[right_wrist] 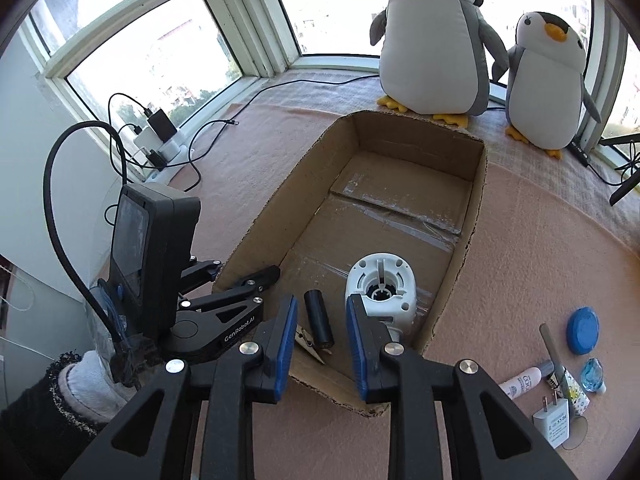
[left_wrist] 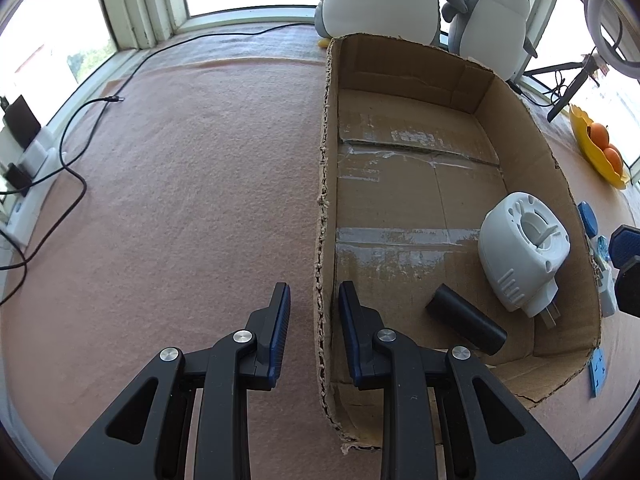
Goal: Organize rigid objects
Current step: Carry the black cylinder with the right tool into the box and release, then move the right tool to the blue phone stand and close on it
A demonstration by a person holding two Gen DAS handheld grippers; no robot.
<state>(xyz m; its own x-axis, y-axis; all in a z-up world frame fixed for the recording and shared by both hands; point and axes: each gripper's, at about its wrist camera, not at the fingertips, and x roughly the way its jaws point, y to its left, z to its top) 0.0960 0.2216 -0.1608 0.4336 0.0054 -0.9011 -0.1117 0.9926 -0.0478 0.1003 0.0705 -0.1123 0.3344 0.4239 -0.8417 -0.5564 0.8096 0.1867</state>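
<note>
Right wrist view shows the job partly done: the cardboard box (right_wrist: 476, 200) already holds two things at its near end, a white plug-in device (right_wrist: 382, 292) and, just beside it at nine o'clock, a black cylinder (right_wrist: 318, 322). Still out on the pink-covered surface (right_wrist: 532, 264), near the box's right wall at about four o'clock, lie a blue lid (right_wrist: 583, 330), a blue glass knob (right_wrist: 593, 371), a white tube (right_wrist: 520, 384), a grey stick (right_wrist: 554, 354) and a white charger plug (right_wrist: 554, 420), so I judge most of the sorting remains. The right gripper (right_wrist: 322, 344) hangs above the box's near end with its pads spread and nothing between them (the cylinder seen in the gap lies on the box floor, I judge). The left gripper (left_wrist: 314, 332) straddles the box's left wall, one finger outside and one inside; its log says fully closed, yet a gap shows either side of the cardboard, so I cannot tell whether it pinches the wall.
</note>
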